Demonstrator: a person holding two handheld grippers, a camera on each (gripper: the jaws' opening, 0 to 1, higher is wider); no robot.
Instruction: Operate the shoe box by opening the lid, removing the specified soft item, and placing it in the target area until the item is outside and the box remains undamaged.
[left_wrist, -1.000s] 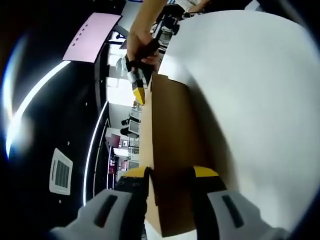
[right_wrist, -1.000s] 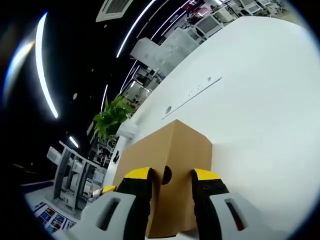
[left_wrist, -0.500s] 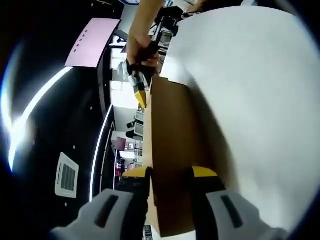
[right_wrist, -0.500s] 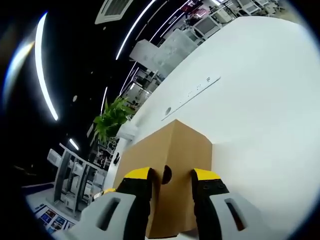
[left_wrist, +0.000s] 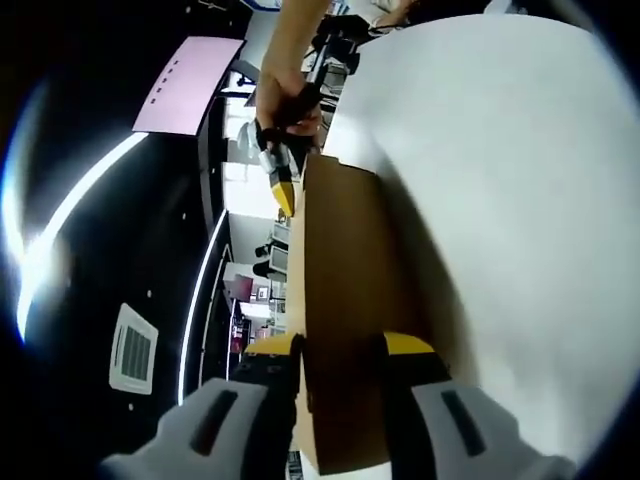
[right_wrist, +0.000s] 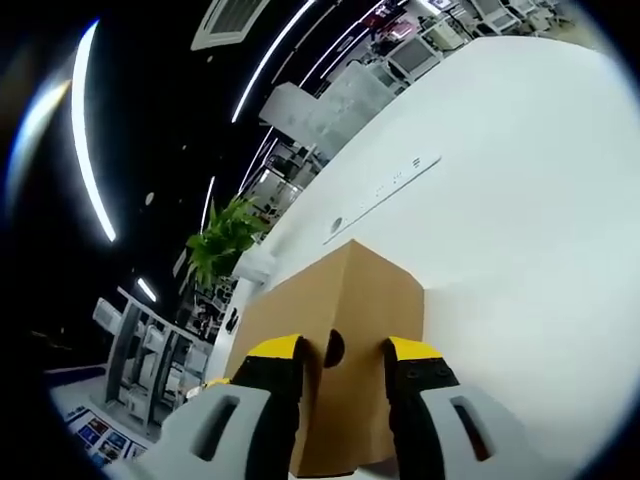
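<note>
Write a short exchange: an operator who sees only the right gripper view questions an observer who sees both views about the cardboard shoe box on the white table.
Operator: Where is the left gripper?
Observer: The left gripper is at the near end of the shoe box in its own view, with a jaw on either side of the cardboard.
Operator: Can my right gripper be seen from there?
Observer: Yes. The right gripper shows its yellow tip beside the box's far corner, and a person's hand is holding it.
</note>
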